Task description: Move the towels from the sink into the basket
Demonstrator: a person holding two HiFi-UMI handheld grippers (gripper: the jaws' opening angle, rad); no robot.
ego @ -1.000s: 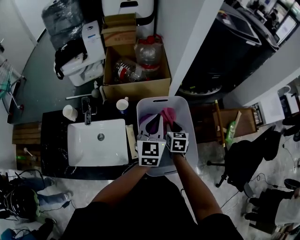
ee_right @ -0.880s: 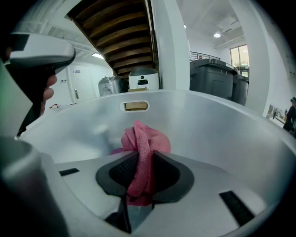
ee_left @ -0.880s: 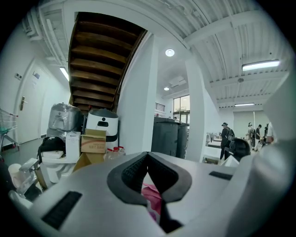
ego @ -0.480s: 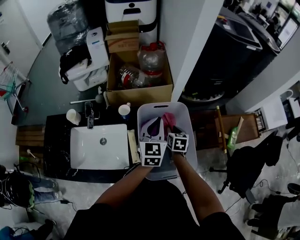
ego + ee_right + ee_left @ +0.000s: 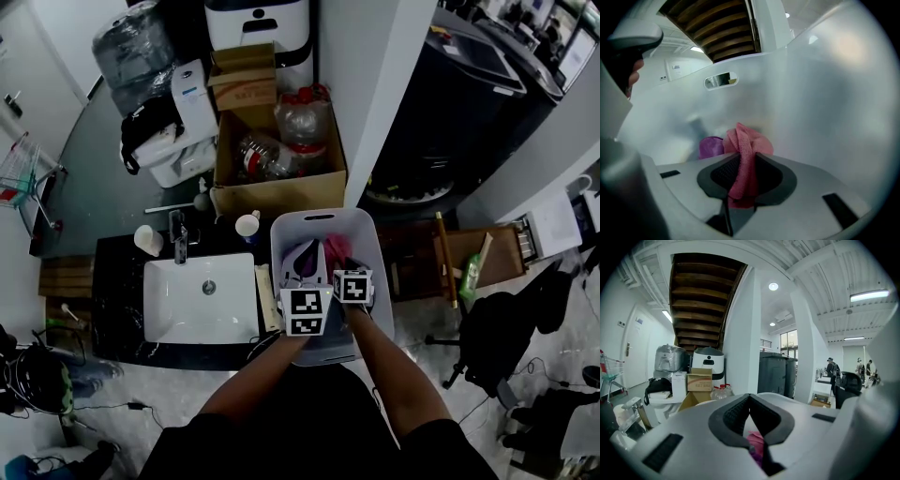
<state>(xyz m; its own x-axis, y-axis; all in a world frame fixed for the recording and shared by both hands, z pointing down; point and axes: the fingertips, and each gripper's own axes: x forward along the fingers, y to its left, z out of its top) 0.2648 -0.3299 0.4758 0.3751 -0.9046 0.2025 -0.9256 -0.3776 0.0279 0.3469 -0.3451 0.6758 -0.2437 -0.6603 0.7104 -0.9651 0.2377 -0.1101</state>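
A white basket (image 5: 322, 215) stands to the right of the white sink (image 5: 173, 309), and both my grippers reach into it. My right gripper (image 5: 345, 264) is shut on a pink towel (image 5: 749, 140), which bunches up between its pads inside the basket wall (image 5: 811, 103). From the head view that pink towel (image 5: 337, 247) shows deep in the basket. A purple towel (image 5: 711, 146) lies beside it on the left. My left gripper (image 5: 749, 398) has its tips together, with pink and purple cloth (image 5: 757, 446) showing through the gap below them. I see no towel in the sink.
A faucet (image 5: 178, 246) and two cups (image 5: 248, 225) stand on the black counter behind the sink. A cardboard box with bottles (image 5: 277, 150) sits beyond the basket. On the right are a wooden crate (image 5: 464, 253) and a black chair (image 5: 502, 337).
Both grippers have sunk a little deeper into the basket with the pink towel. The head camera has shifted slightly.
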